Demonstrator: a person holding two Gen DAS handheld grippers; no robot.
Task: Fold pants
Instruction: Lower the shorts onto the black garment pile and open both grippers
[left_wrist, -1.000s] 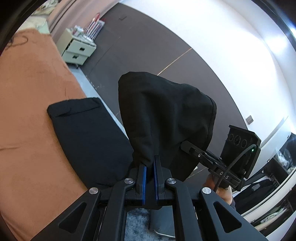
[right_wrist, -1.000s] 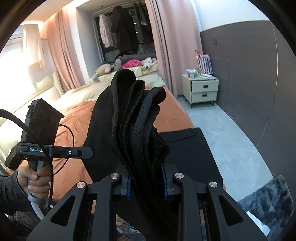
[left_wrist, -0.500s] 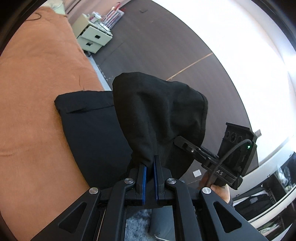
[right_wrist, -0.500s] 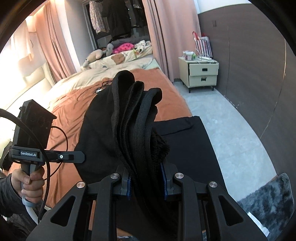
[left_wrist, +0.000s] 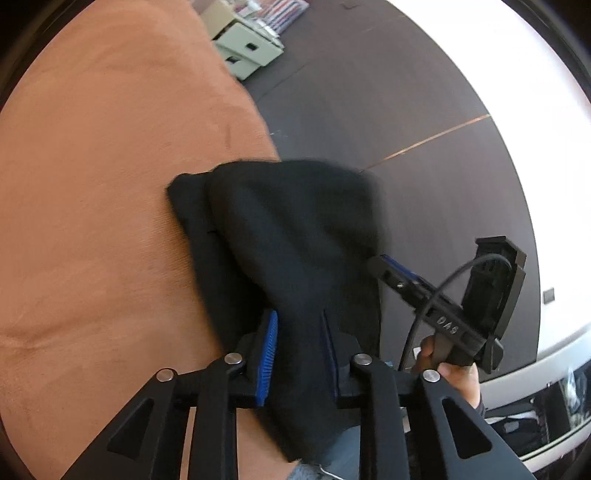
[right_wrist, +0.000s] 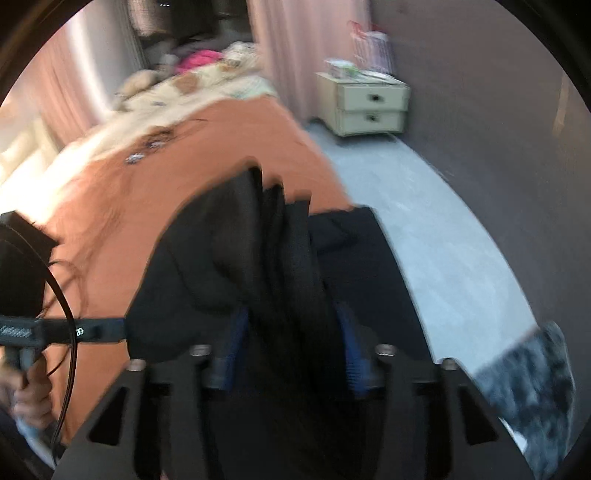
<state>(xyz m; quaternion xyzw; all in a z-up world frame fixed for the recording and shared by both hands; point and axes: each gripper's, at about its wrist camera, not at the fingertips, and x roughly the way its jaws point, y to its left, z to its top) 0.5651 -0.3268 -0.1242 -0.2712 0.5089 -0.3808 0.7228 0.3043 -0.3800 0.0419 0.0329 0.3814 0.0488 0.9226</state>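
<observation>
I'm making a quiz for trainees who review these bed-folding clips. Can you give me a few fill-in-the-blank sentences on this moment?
1. The pants in the grippers are ____ in colour.
2. They lie on an ____ bedspread.
3. The left gripper has its blue pads set ____, with cloth between them.
4. The nightstand by the wall has ____ drawers.

Missing words: black; orange; apart; two

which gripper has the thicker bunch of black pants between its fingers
The right gripper: several bunched layers of the black fabric pants stand between its blue pads, while the left gripper has only a thin fold there.
</observation>
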